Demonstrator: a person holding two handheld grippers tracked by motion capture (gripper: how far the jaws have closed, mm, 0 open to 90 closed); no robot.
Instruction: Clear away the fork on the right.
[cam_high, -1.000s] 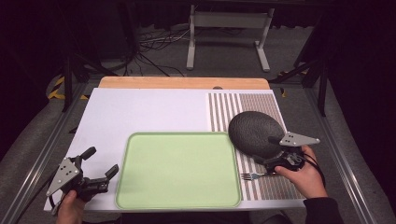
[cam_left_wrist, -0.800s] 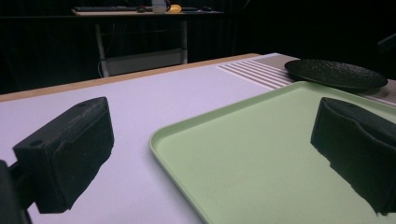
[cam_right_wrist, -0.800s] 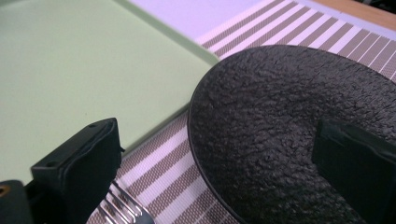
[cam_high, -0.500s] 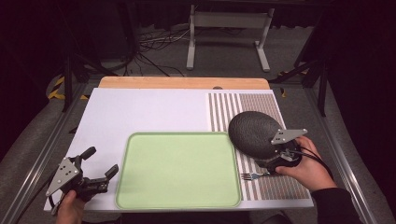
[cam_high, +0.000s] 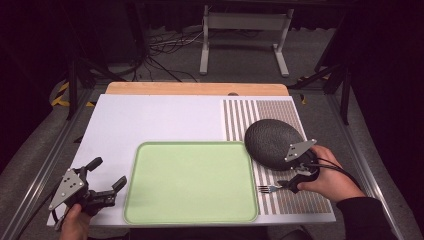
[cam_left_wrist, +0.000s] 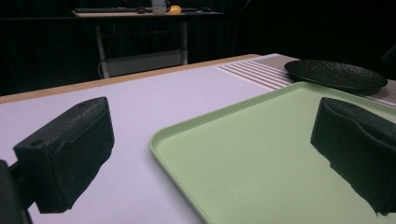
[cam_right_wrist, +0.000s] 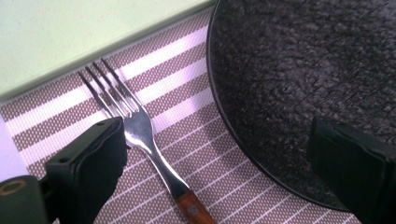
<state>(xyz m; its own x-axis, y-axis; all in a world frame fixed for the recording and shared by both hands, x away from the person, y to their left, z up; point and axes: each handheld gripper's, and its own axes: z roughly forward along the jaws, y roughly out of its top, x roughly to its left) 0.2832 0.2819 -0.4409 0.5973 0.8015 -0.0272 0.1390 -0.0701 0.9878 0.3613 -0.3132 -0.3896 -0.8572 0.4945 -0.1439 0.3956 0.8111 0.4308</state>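
Striped mat (cam_right_wrist: 196, 135): fork's wooden handle (cam_right_wrist: 194, 209)

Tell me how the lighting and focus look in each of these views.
High view: table evenly lit, surroundings dark, green tray sharp. Left gripper view: the near fingers are soft, the black plate clearer, background dim. Right gripper view: bright glare on the fork, fingers blurred at the bottom edge.

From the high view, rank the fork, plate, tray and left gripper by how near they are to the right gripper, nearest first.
1. Fork: right at the right gripper, its tines pointing toward the tray.
2. Plate: just beyond the gripper, on the striped mat.
3. Tray: to its left, past the fork.
4. Left gripper: across the tray, at the table's near left corner.
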